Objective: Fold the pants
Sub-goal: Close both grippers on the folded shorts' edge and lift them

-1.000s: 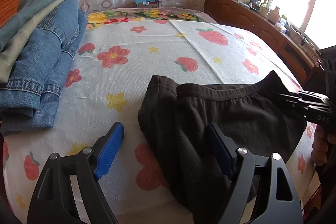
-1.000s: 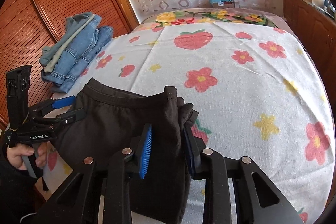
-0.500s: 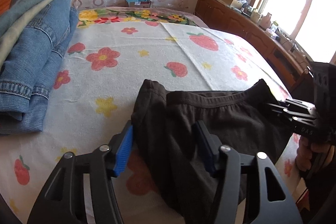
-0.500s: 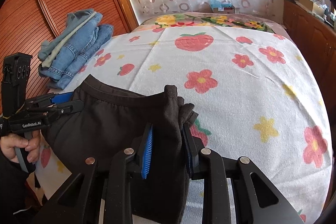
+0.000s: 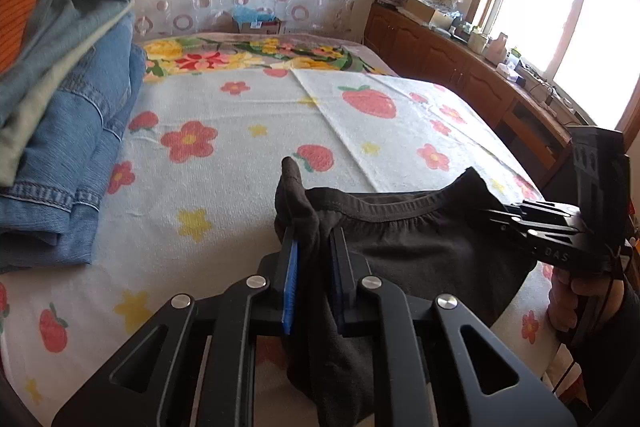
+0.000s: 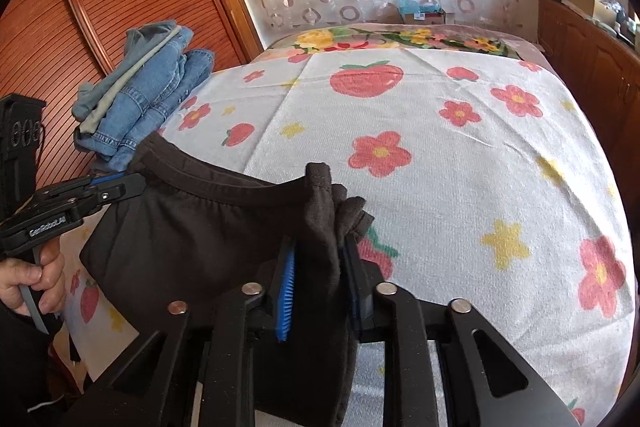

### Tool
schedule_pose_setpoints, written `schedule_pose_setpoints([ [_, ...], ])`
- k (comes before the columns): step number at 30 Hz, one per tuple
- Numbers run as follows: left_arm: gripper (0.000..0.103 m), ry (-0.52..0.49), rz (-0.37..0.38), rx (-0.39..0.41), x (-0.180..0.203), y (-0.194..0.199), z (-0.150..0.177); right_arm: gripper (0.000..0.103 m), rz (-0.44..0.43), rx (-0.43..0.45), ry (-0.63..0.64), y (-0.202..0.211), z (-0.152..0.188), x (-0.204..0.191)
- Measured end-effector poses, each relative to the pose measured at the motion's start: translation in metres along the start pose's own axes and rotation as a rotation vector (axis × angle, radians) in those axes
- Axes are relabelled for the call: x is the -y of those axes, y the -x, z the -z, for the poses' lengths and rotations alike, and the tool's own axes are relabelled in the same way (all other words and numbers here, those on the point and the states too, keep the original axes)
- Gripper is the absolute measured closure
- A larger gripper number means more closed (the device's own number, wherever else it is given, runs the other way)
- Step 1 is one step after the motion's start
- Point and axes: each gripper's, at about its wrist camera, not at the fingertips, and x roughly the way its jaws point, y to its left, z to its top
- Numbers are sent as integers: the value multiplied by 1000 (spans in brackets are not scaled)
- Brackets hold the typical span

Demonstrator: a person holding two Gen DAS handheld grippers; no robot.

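Left wrist view: left tool [image 5: 314,267] closing, blue pads already clamped on one waistband corner of black soft-fabric pants [image 5: 420,247], lying at near edge of bed w/ strawberry-and-flower white cover [image 5: 240,187]. Right wrist view: right tool [image 6: 320,275] closing, pinching opposite waistband corner; folded blue denim stack [image 6: 148,99] well apart.

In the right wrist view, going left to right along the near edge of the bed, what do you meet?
Hand squeezing the left tongs → black pants → right tongs, closing on the pants' bunched edge → bare flowered bedspread.
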Motion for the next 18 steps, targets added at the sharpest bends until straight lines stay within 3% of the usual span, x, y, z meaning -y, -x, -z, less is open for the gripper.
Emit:
schedule_pose_setpoints([
  [3, 89, -13, 0, 18, 4, 8, 0, 95, -26, 9, -17, 2, -1, 3],
  [18, 90, -46, 1, 157, 22, 65, -11, 96, -23, 182, 86, 61, -8, -33],
])
